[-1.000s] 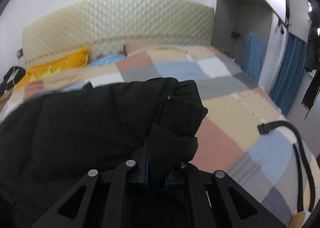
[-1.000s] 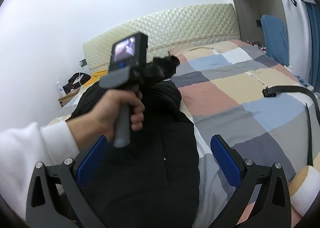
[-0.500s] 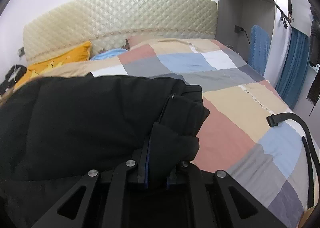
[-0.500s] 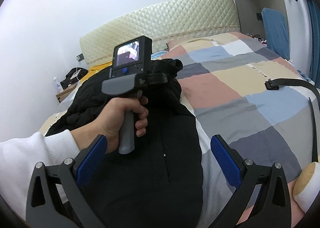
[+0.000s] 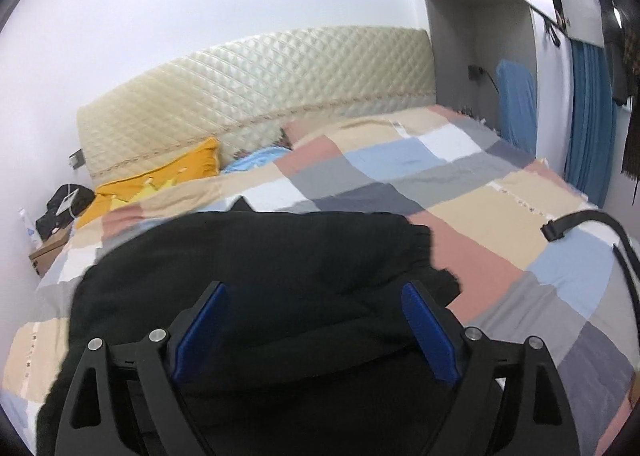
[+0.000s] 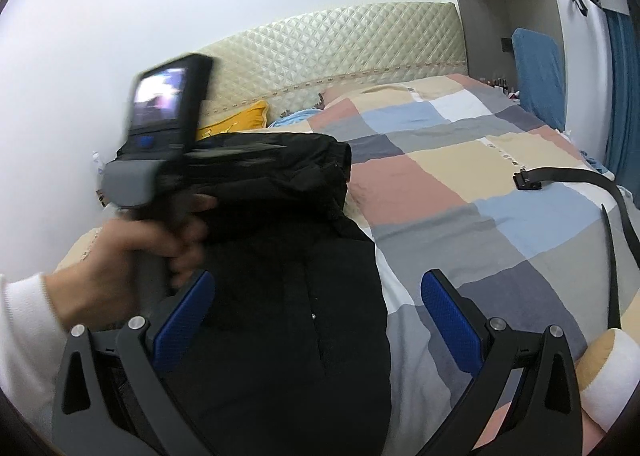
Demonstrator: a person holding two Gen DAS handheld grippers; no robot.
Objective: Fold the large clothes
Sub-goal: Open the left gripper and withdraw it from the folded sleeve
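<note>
While the bed (image 5: 500, 223) fills most of the room, its patchwork quilt (image 6: 460, 191) of pink, tan, blue and grey squares runs up to a cream quilted headboard (image 5: 256, 91) at twelve o'clock in both wrist views. Spread across the near left half of that quilt lies the black padded jacket (image 5: 280, 268), a bulky thing; in the right wrist view it reaches from six o'clock up toward the centre, with one part doubled over on top at about ten o'clock. A blue curtain (image 5: 588, 115) hangs at two o'clock by the wardrobe. An orange pillow (image 5: 160, 183) sits against the headboard at ten o'clock, with a light blue one (image 5: 256, 157) just beside it. A black strap (image 6: 580, 183) curls over the quilt at three o'clock, well apart from the jacket.

The left gripper (image 5: 316, 332) hangs over the jacket with its blue-padded fingers (image 5: 200, 332) spread wide and nothing between them; the cloth lies below. In the right wrist view the person's left hand (image 6: 128, 252), in a white sleeve, grips that tool's handle at nine o'clock, blurred. The right gripper (image 6: 316, 320) is likewise wide apart, its fingers (image 6: 452, 324) holding nothing, with the jacket's edge and the quilt beneath.
</note>
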